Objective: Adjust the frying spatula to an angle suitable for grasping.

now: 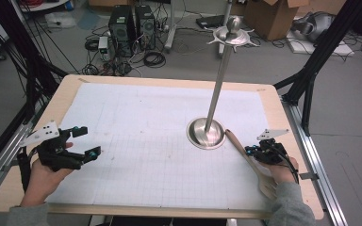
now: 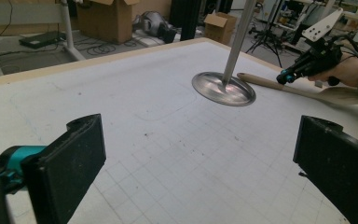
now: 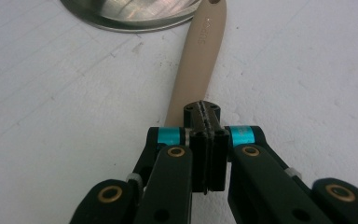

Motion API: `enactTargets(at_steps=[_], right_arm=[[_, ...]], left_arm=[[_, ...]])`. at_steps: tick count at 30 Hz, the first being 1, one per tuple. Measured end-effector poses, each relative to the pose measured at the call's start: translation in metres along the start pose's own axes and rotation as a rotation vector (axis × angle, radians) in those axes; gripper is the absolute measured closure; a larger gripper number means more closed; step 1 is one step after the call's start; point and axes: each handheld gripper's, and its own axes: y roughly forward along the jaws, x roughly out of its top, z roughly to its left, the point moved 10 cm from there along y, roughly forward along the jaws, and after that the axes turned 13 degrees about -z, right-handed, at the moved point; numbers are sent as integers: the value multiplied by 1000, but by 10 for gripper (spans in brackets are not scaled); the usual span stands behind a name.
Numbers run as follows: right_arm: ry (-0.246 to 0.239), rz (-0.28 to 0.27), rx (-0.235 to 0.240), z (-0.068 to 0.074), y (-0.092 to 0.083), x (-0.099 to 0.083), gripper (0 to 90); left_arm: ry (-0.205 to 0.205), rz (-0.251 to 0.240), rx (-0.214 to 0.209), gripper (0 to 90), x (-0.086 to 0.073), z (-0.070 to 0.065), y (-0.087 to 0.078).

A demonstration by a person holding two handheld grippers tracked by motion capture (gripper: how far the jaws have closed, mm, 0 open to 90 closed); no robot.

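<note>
- Wooden spatula [image 1: 250, 160] lies flat on the gridded paper mat [image 1: 136, 141], at about four o'clock from the steel stand base [image 1: 206, 133], its handle tip touching or just beside the base rim.
- We see the right gripper [image 3: 207, 116] with jaws pressed together over the handle; whether they pinch the wood or merely rest on it, we cannot tell.
- Our left gripper [image 1: 86, 141] hovers at nine o'clock, jaws spread wide, holding nothing.
- We judge the spatula light, stiff and smooth, so liable to swivel in a narrow pinch.
- We would grasp mid-handle, across its flat faces, nearer the blade for balance.
</note>
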Motion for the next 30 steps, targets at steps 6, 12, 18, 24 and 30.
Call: enactTargets(at_steps=[6,12,18,24,30], right_arm=[[-5,-3,17,1,2,0,900],[-12,-9,32,2,2,1,900],[-19,-22,15,1,0,4,900],[-10,-79,-2,0,-11,12,900],[7,-139,-32,0,-29,20,900]], left_arm=[[1,-1,6,27,0,1,-2],[2,1,8,27,0,1,-3],[-2,-4,10,27,1,0,-3],[0,-3,8,27,1,1,-3],[1,-12,10,27,3,0,-5]])
